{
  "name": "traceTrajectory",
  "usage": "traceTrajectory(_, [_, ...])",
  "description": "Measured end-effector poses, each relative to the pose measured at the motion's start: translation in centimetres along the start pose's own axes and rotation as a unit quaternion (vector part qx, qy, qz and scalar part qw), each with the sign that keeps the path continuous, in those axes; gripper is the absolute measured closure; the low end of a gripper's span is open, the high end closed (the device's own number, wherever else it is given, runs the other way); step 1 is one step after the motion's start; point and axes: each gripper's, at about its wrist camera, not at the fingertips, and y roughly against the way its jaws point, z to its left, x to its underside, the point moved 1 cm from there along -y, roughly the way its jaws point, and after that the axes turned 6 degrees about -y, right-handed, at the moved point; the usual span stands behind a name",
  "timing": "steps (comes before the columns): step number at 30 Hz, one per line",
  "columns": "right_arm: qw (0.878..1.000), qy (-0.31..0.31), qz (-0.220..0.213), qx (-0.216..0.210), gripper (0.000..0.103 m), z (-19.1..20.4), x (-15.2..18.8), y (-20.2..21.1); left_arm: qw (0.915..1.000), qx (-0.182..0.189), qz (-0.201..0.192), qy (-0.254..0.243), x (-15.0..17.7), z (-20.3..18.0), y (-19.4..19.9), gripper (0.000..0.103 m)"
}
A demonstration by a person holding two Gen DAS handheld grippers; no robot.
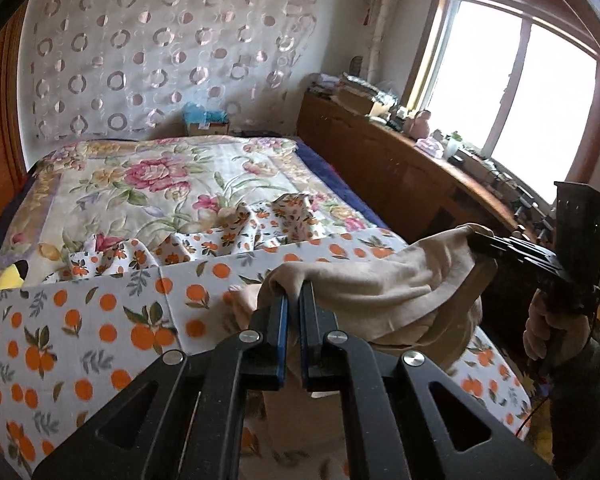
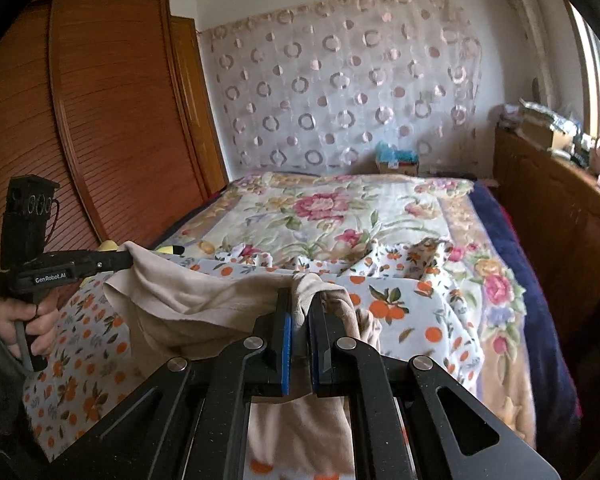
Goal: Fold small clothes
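Two hand-held grippers: left hand-held gripper [image 1: 294, 294] and right hand-held gripper [image 2: 302, 300], each pinching one edge of a beige garment [image 1: 380, 284], hanging slack between them above the orange-print sheet [image 1: 100, 320] on the bed [image 2: 500, 208]. Folding: not begun; all folds remaining.

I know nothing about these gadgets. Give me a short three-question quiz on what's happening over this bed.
1. True or false: both the left gripper and right gripper are shut on the beige knit garment.
2. The orange-print white sheet lies: A) beneath the garment B) on the wooden sideboard.
3. Fill in: the garment hangs ___ between the grippers.

Key: 1 true; 2 A; 3 slack.
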Motion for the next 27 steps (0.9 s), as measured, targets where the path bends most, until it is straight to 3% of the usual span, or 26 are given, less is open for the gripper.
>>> traceTrajectory(8, [0.998,-0.004,0.051,0.023,0.096,-1.7,-0.9,-4.8,0.9982,-0.021,0.056,0.006,0.7,1.7,-4.5,0.097])
traceTrajectory(10, [0.997,0.003,0.063,0.033,0.092,-1.7,-1.2,-5.7,0.9974,-0.017,0.070,0.003,1.2,1.9,-4.9,0.094])
traceTrajectory(12, [0.997,0.013,0.064,0.051,0.085,-1.6,-2.0,-5.5,0.9976,-0.020,0.067,-0.003,1.5,1.9,-4.5,0.078])
traceTrajectory(14, [0.996,0.015,0.052,0.066,0.065,-1.4,-2.5,-4.7,0.9979,-0.011,0.063,-0.001,2.0,2.1,-3.8,0.061])
traceTrajectory(17, [0.997,0.021,0.039,0.059,0.064,-1.1,-2.3,-2.7,0.9977,-0.006,0.067,-0.002,2.6,2.3,-3.1,0.052])
traceTrajectory(20, [0.996,0.037,0.050,0.065,0.064,-1.1,-1.1,-1.9,0.9968,-0.007,0.079,-0.013,3.7,2.4,-2.6,0.051])
traceTrajectory(27, [0.989,0.078,0.108,0.057,0.064,-0.3,-0.2,-4.3,0.9936,-0.007,0.109,-0.029,5.1,2.2,-4.4,0.051])
